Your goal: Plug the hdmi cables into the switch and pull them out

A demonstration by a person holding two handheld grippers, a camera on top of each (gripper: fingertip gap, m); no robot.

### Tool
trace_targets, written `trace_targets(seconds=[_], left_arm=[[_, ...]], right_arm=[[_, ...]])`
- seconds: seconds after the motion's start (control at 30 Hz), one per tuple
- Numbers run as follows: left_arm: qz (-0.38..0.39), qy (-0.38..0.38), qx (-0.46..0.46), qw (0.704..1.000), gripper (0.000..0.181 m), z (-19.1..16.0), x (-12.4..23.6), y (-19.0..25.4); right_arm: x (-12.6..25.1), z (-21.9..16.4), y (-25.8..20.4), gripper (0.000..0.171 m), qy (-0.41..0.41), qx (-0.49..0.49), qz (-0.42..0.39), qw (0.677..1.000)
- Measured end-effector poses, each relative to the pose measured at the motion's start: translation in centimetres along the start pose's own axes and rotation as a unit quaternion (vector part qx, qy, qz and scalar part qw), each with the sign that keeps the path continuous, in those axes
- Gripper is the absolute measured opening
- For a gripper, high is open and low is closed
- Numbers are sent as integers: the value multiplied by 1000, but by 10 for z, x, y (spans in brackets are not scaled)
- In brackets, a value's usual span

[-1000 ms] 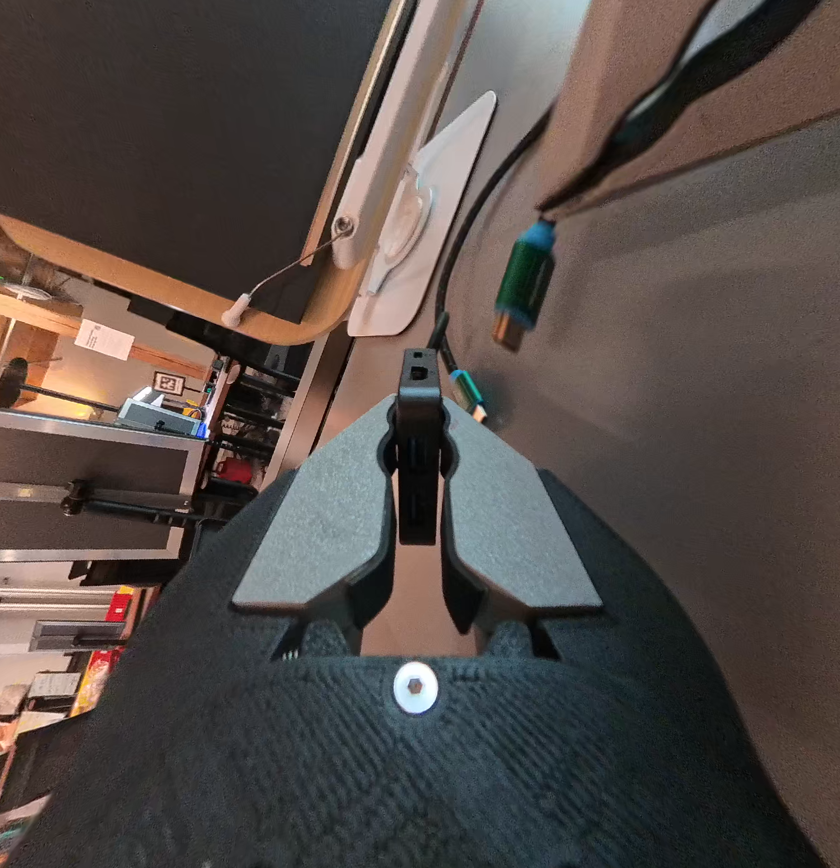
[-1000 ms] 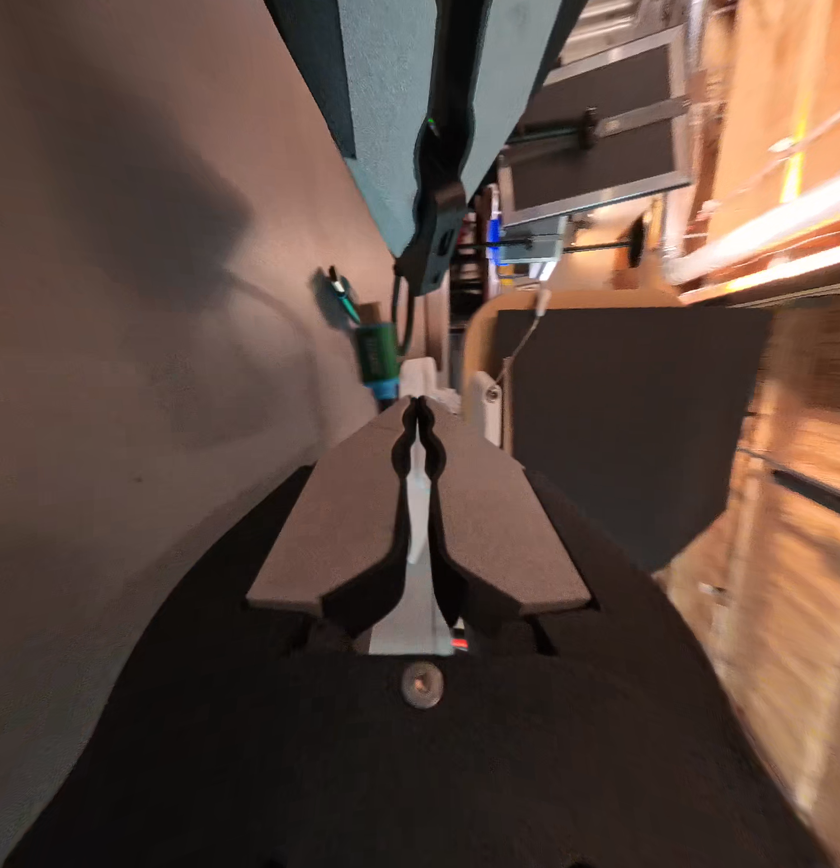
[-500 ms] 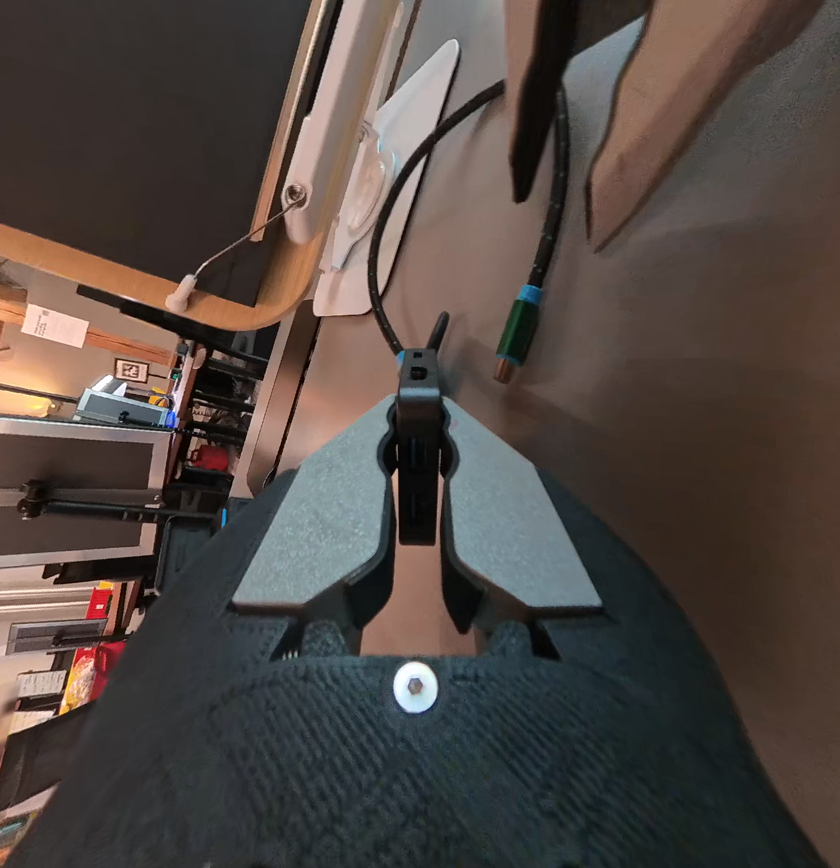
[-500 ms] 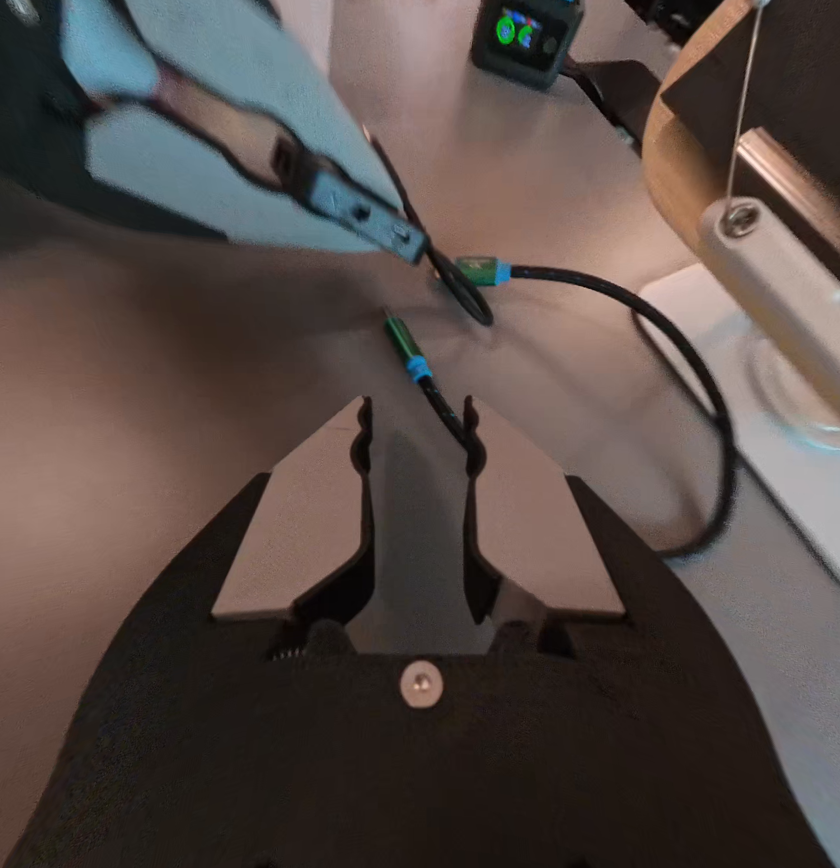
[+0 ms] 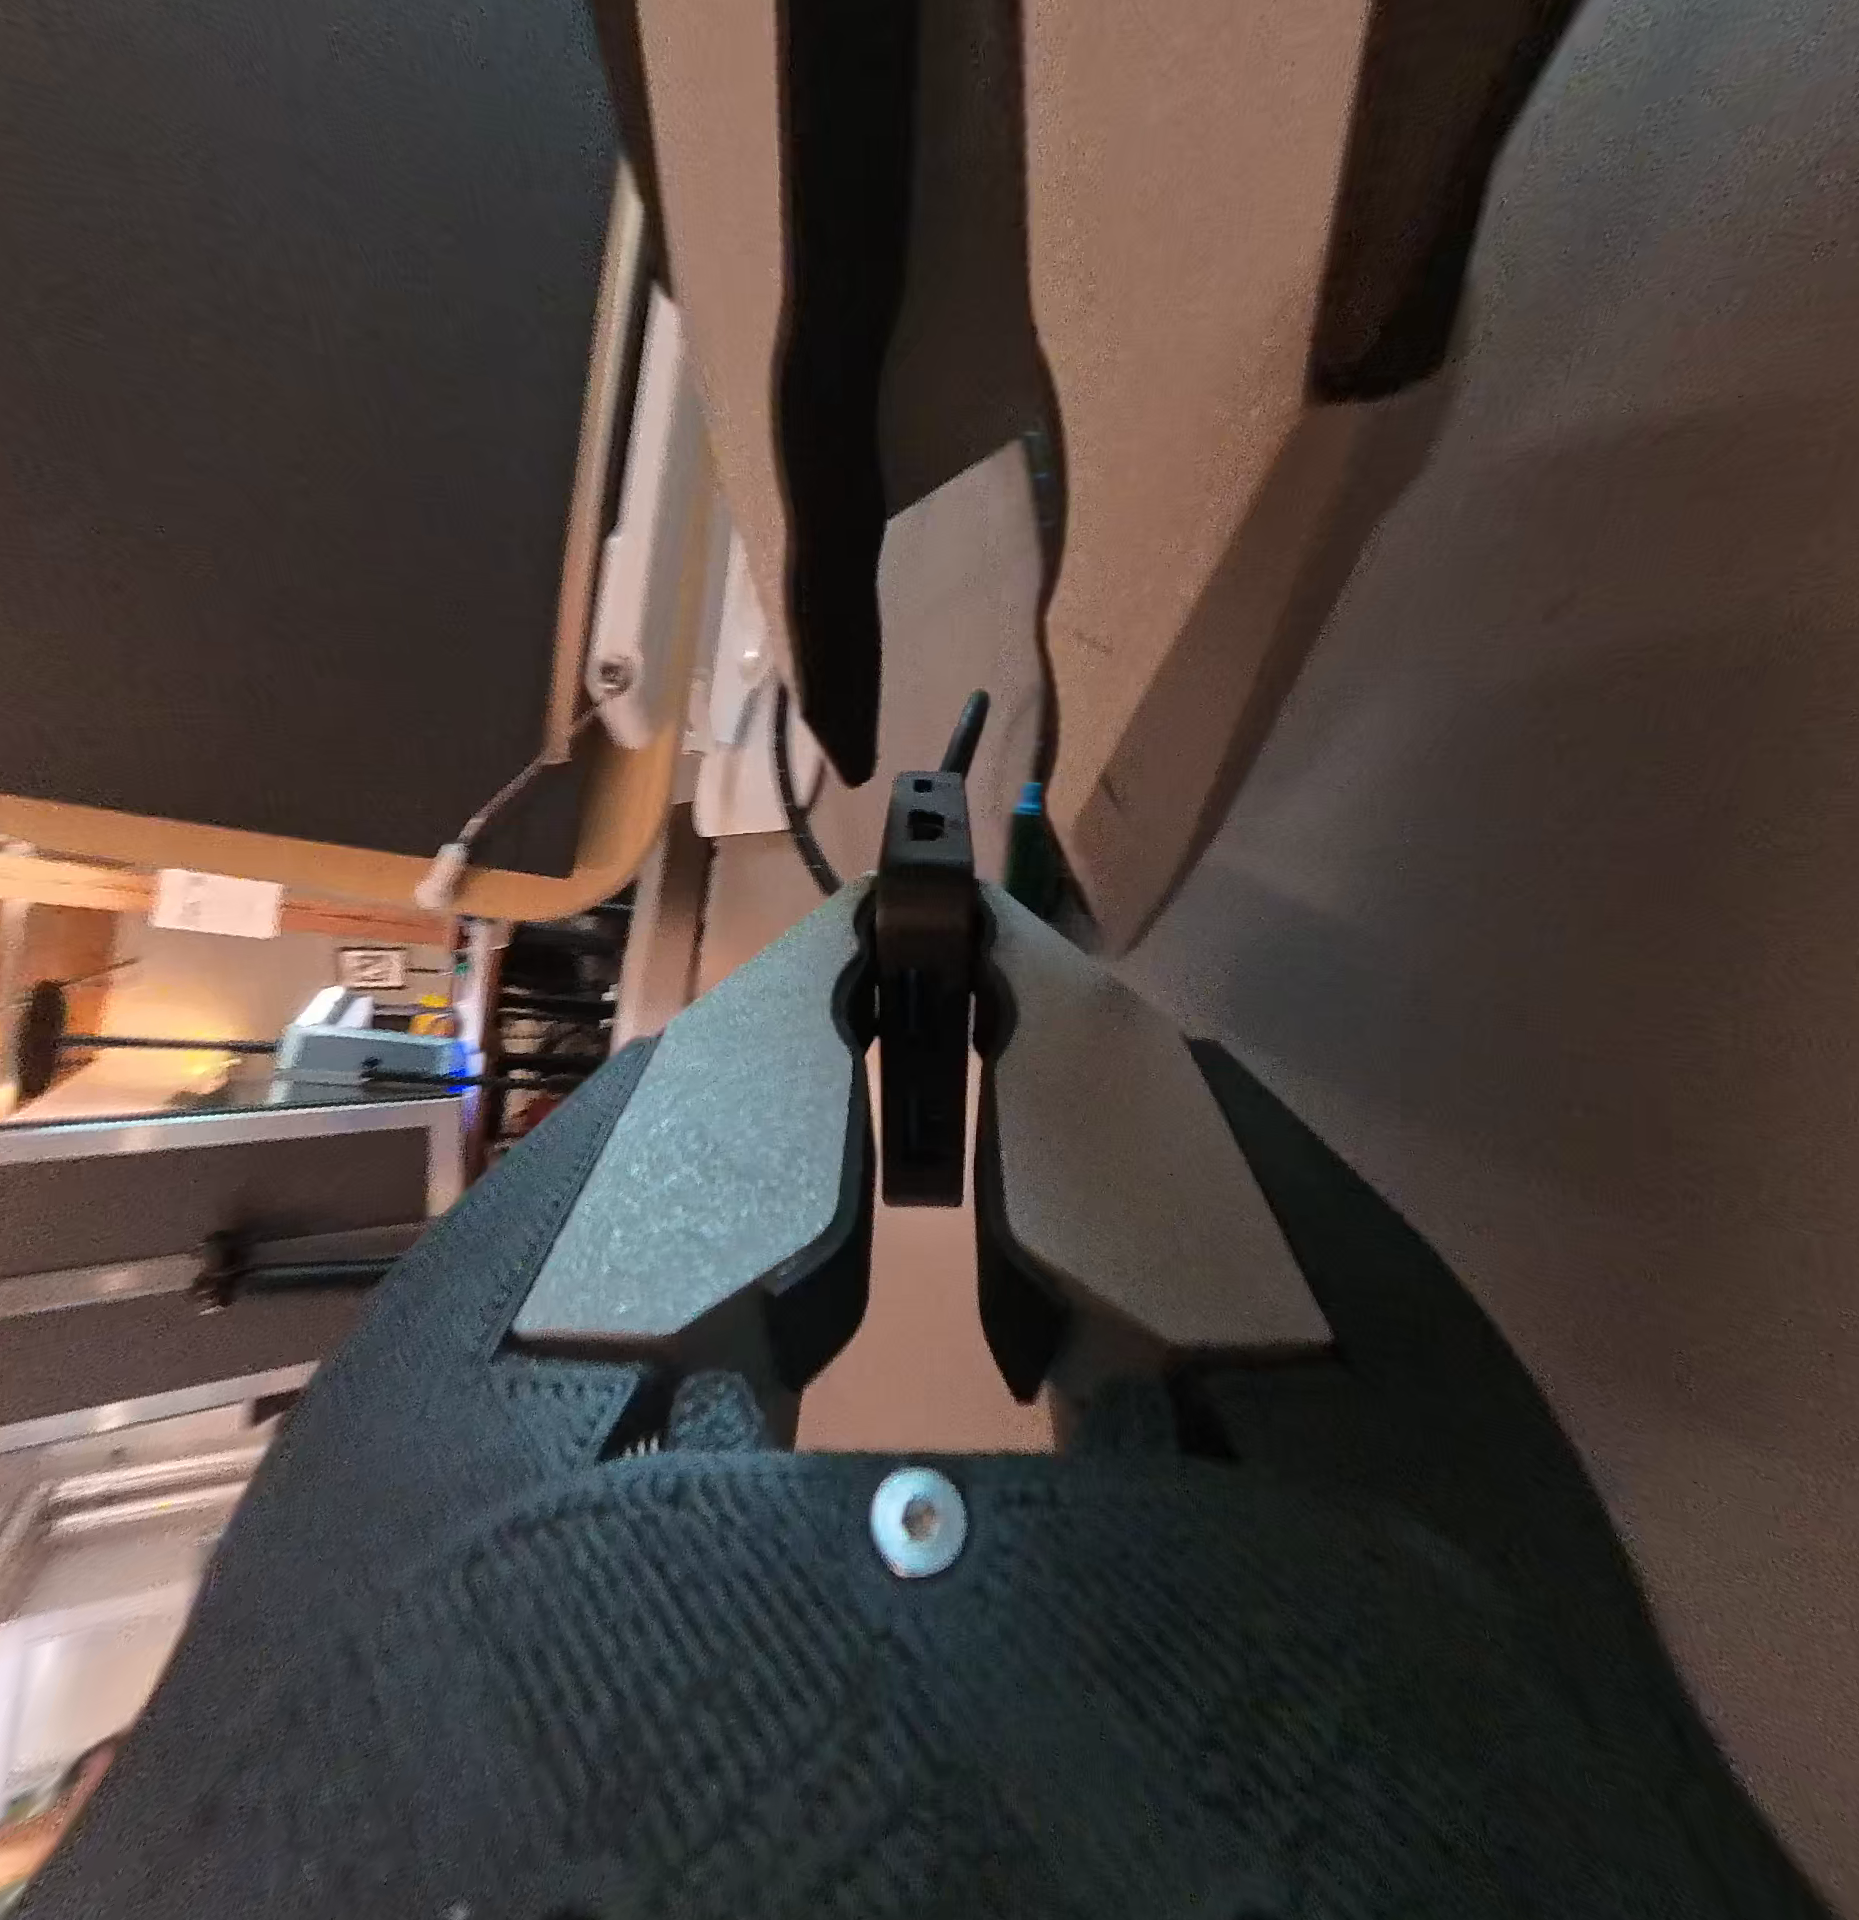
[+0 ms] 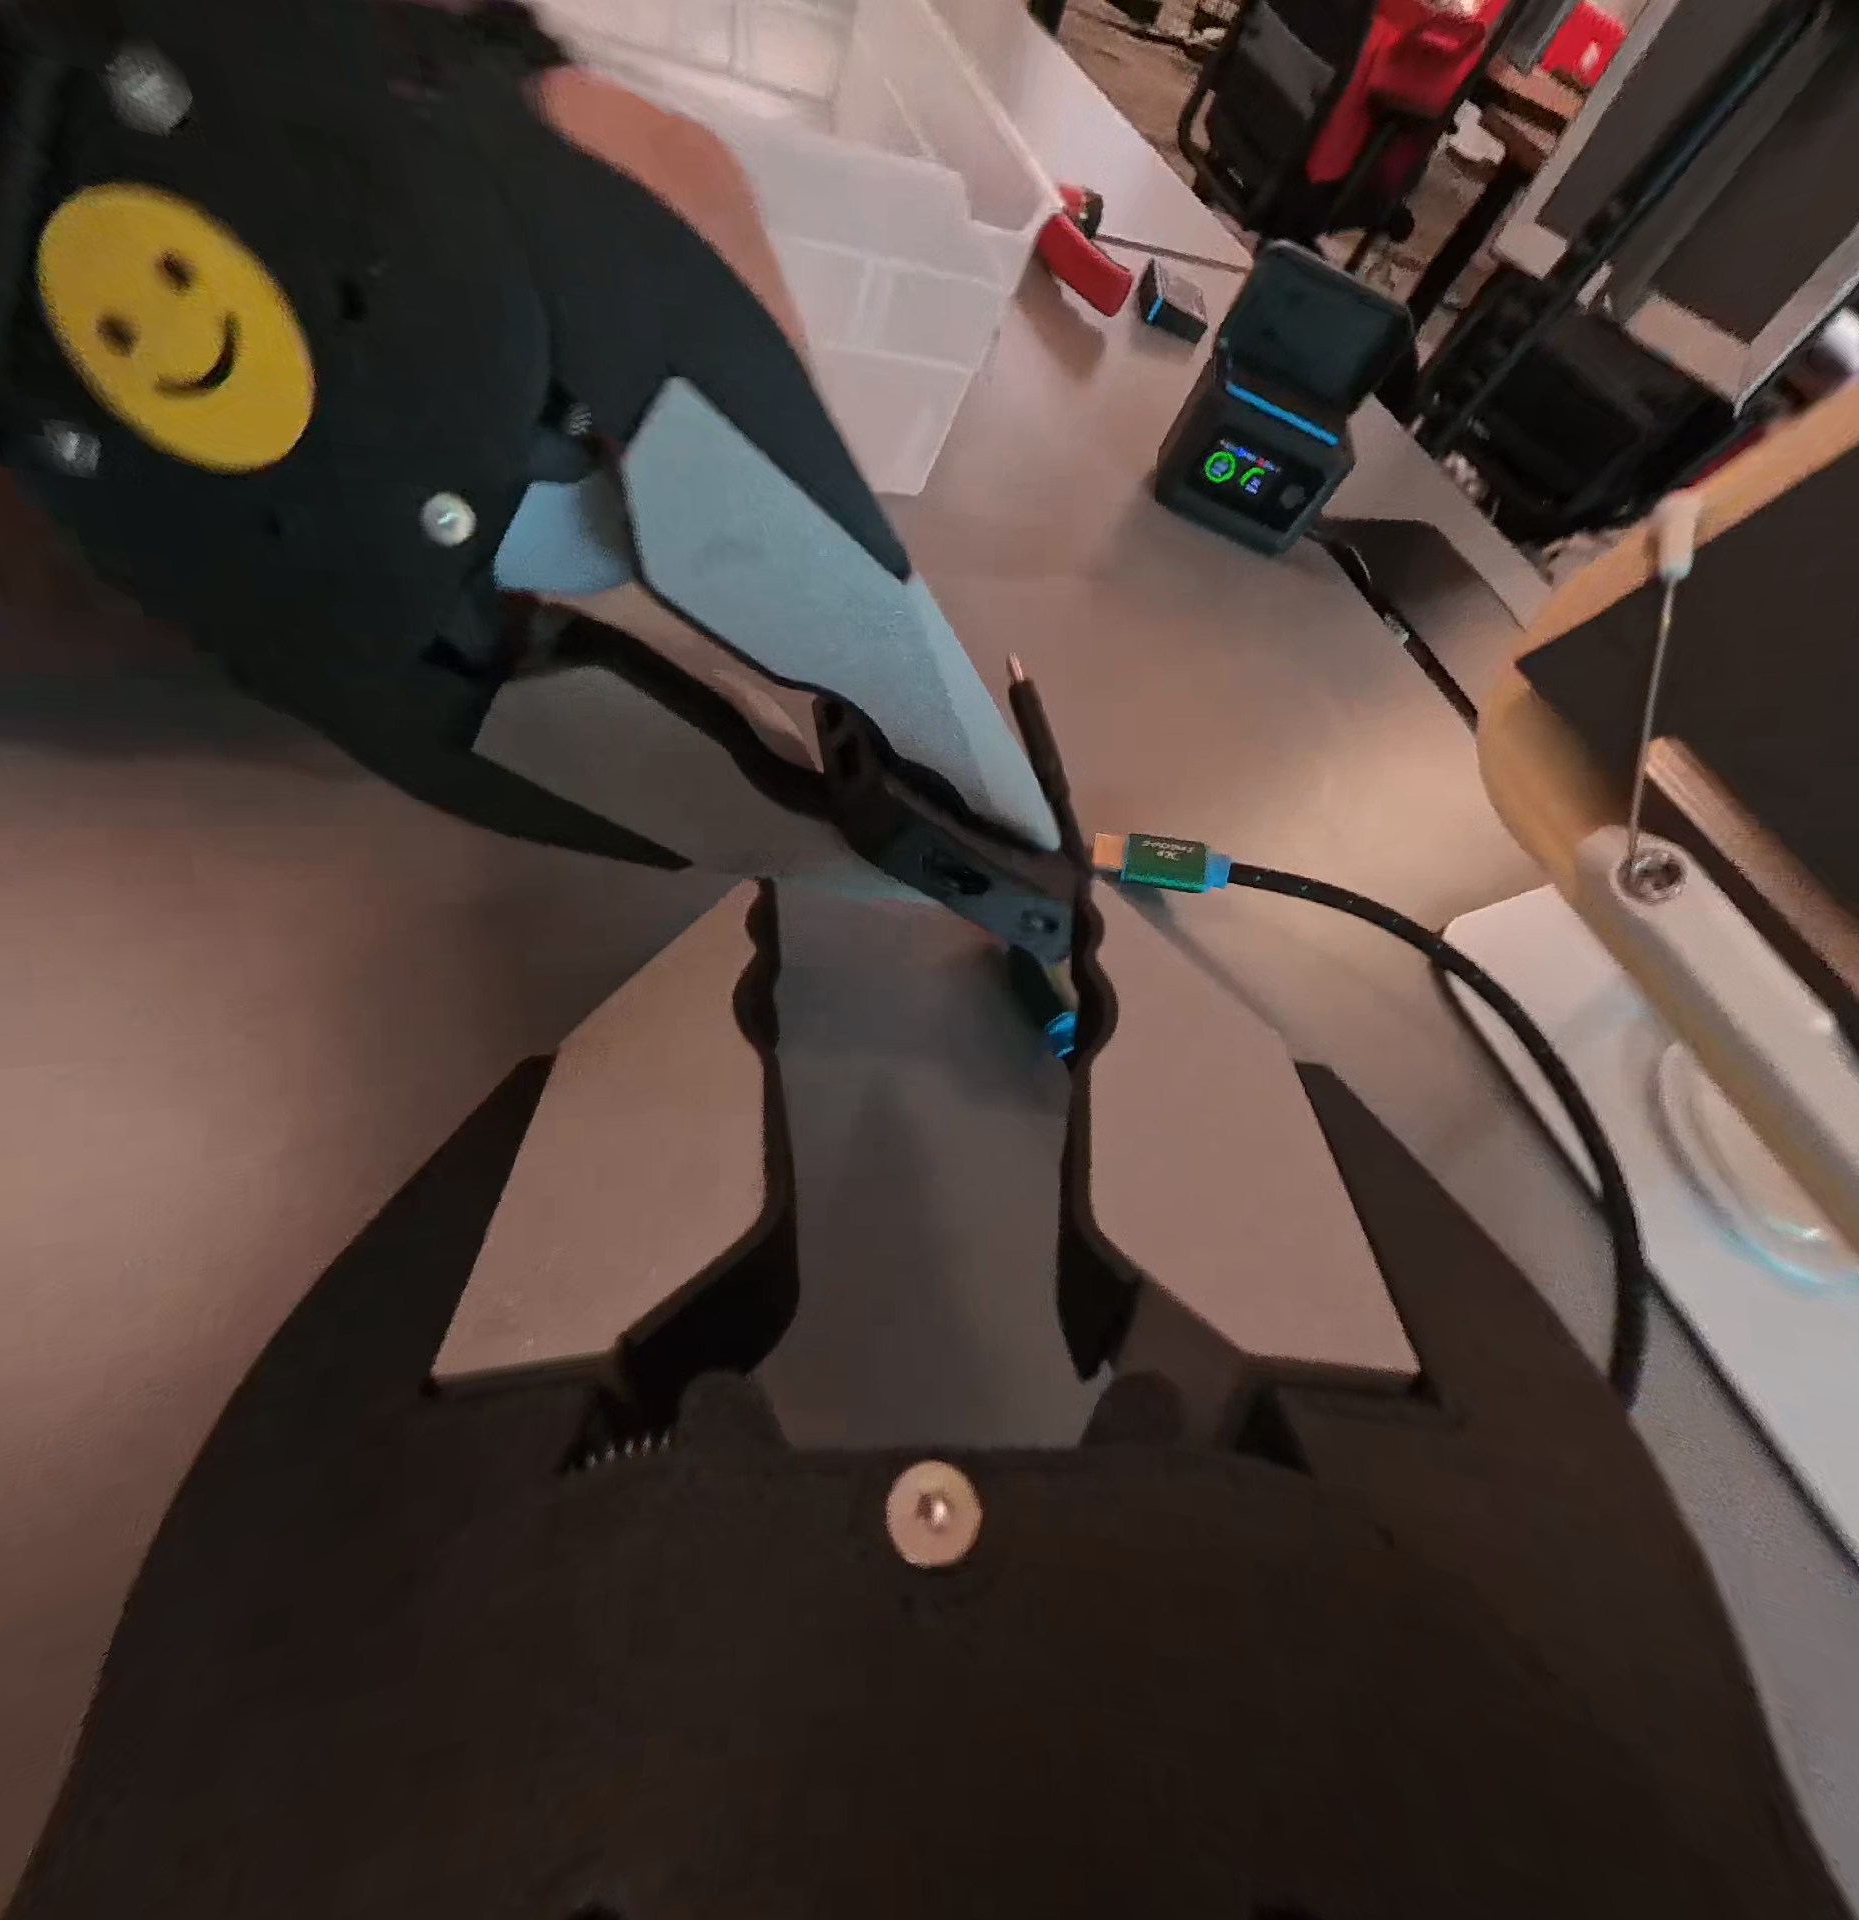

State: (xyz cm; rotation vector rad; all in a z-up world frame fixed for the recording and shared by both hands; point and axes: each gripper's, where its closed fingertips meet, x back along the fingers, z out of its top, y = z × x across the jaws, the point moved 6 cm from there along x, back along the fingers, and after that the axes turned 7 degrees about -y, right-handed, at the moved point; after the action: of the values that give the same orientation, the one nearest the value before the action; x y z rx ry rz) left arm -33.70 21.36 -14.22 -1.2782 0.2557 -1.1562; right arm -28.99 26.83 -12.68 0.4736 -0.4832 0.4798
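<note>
My left gripper [image 5: 923, 899] is shut on the small black HDMI switch [image 5: 925, 831] and holds it above the grey table [image 5: 1579, 935]. It also shows in the right wrist view [image 6: 1018, 862], with the switch [image 6: 935, 847] at its tips. My right gripper [image 6: 923, 914] is open and low over the table. A green HDMI plug with a blue collar [image 6: 1050, 1003] lies between its tips, close to the right finger. A second green plug [image 6: 1164, 862] on a black braided cable lies just beyond. The right gripper's fingers [image 5: 842, 520] hang close over the switch in the left wrist view.
A dark device with a lit screen [image 6: 1257, 457] stands at the back. A clear plastic bin [image 6: 883, 270] and a red item [image 6: 1086, 260] are behind the left gripper. A white stand base [image 6: 1735, 1247] and a wood-framed dark panel [image 6: 1590, 665] are at the right.
My right gripper has opened, letting go of the plug's cable, and has come down around the plug on the table. My left gripper still holds the switch.
</note>
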Motion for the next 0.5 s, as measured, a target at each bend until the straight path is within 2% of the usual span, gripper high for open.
trace_targets(seconds=[0.03, 0.1, 0.2, 0.3, 0.5], left_arm=[[29, 0, -3, 1000, 11, 1, 2, -5], [85, 9, -10, 996, 11, 5, 8, -16], [134, 14, -19, 991, 10, 11, 15, -24], [122, 28, -21, 992, 10, 17, 15, -19], [130, 26, -30, 991, 11, 26, 16, -17]], right_arm=[[1, 1, 3, 60, 3, -31, 3, 1000], [5, 4, 11, 70, 20, -92, 16, 995], [16, 10, 16, 70, 72, -149, 54, 985], [21, 10, 20, 63, 95, -172, 74, 978], [21, 7, 22, 67, 91, -184, 82, 975]])
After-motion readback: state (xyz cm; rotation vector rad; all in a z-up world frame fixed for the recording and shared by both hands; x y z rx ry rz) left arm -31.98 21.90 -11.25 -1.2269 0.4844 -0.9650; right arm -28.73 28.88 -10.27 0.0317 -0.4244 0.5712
